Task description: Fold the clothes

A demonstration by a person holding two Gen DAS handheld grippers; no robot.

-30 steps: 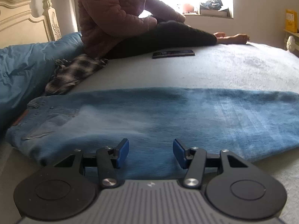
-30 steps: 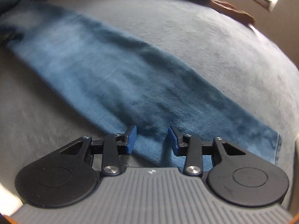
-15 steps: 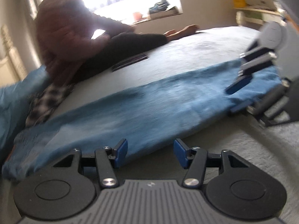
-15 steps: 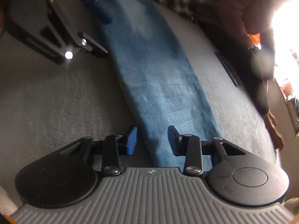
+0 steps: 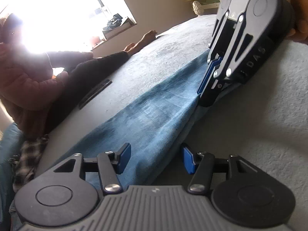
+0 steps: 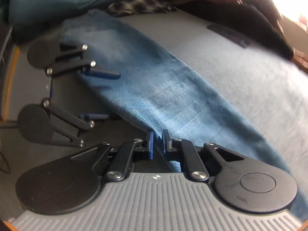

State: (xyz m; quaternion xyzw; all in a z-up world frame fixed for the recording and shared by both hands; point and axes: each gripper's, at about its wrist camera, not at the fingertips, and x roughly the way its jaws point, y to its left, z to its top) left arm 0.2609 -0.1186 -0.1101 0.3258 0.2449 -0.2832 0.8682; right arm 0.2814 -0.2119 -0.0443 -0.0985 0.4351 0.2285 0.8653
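The right tool has just pinched shut on the near edge of the jeans; a moment back its fingers stood apart above the cloth, so the grab at the leg end is now made. A ridge of denim rises between its blue pads, and in the left camera the same tool is seen pressed down on the fabric. The left tool has swung round to the waist end and is spread wide, one finger over the denim, the other beside its edge, gripping nothing. The jeans lie stretched long across the grey bed. I judge a fold lengthwise is being set up. Beyond, a person sits by a checked garment.
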